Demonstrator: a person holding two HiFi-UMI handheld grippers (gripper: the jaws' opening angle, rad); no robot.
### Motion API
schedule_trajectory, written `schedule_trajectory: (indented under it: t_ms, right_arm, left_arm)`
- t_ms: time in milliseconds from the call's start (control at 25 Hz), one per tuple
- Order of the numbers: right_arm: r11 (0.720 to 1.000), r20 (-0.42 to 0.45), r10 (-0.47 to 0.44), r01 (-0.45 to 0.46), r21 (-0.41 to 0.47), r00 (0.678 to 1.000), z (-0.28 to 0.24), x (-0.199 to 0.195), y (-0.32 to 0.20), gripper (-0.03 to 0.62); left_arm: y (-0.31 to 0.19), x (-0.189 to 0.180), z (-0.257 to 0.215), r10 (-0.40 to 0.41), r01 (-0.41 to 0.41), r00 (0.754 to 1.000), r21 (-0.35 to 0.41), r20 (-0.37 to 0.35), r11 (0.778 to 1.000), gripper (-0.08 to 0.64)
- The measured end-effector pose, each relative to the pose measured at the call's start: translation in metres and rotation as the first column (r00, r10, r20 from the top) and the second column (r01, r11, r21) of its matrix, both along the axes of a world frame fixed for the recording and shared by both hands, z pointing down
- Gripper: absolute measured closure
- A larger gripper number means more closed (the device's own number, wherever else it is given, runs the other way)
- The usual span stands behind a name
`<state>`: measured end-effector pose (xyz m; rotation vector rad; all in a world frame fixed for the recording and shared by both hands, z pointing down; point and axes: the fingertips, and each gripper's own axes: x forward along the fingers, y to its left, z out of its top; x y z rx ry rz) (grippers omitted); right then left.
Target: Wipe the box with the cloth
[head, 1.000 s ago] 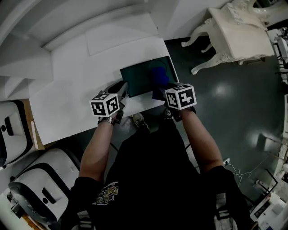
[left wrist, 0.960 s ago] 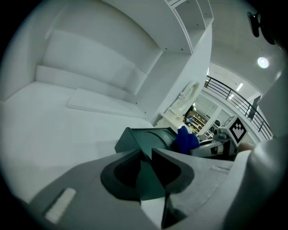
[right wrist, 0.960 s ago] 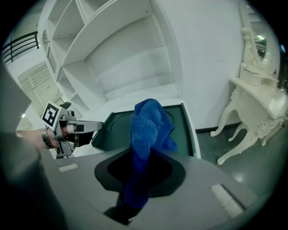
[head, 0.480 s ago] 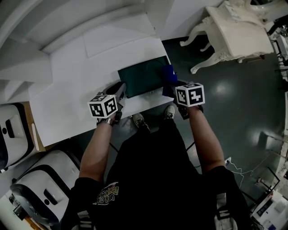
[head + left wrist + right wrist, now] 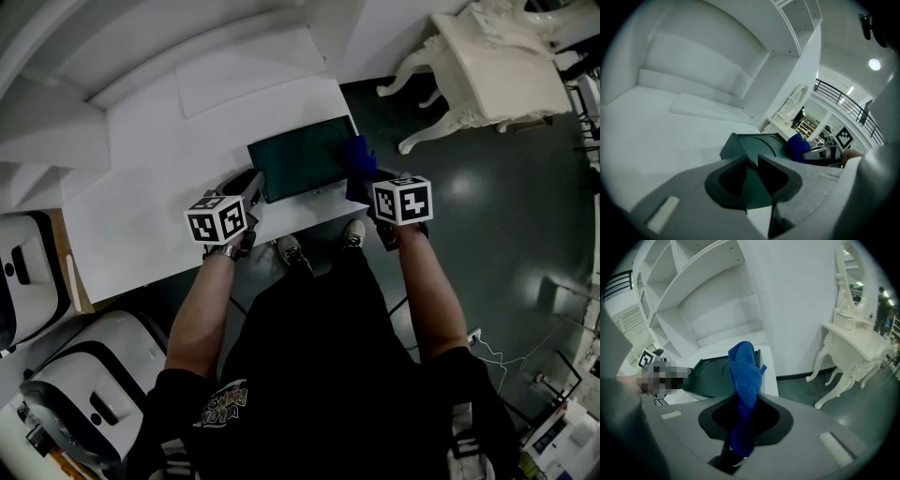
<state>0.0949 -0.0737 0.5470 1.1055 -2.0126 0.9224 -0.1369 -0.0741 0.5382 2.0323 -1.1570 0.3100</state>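
Observation:
A dark green box (image 5: 302, 157) lies flat on the white table (image 5: 159, 178), near its front right corner. My left gripper (image 5: 251, 187) is at the box's near left corner, and the left gripper view shows its jaws shut on that green edge (image 5: 751, 183). The blue cloth (image 5: 358, 161) hangs bunched at the box's right edge, with my right gripper (image 5: 368, 183) shut on it. In the right gripper view the cloth (image 5: 743, 376) stands up between the jaws, and the box (image 5: 715, 376) lies behind it to the left.
An ornate white dressing table (image 5: 497, 66) stands on the dark floor (image 5: 487, 206) to the right. White shelves (image 5: 703, 296) back the table. White machines (image 5: 28, 272) sit at the left. The person's feet (image 5: 291, 251) are under the table's front edge.
My right gripper has carried the blue cloth rightward, from over the box's top to its right edge. The left gripper has stayed at the box's left corner.

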Motion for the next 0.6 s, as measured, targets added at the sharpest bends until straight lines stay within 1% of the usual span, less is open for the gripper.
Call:
schedule_trajectory:
  t_ms: [160, 280, 480, 600]
  right_arm:
    - [1.0, -0.006, 0.004, -0.004, 0.018, 1.0, -0.002, -0.003, 0.004, 0.501]
    - [0.999, -0.001, -0.026, 0.026, 0.036, 1.0, -0.004, -0.015, 0.013, 0.502]
    - [0.99, 0.056, -0.135, 0.132, 0.052, 0.989, -0.008, -0.057, 0.037, 0.502]
    - [0.975, 0.124, -0.219, 0.214, 0.051, 0.968, -0.01, -0.09, 0.056, 0.502]
  left_arm:
    - [0.001, 0.0, 0.0, -0.002, 0.002, 1.0, 0.002, -0.003, 1.0, 0.472]
    - [0.001, 0.0, 0.0, -0.004, 0.004, 1.0, 0.004, -0.006, 1.0, 0.472]
    - [0.0, 0.0, 0.001, -0.003, 0.003, 1.0, 0.004, -0.008, 1.0, 0.472]
    - [0.0, 0.001, 0.001, -0.005, 0.005, 1.0, 0.004, -0.009, 1.0, 0.472]
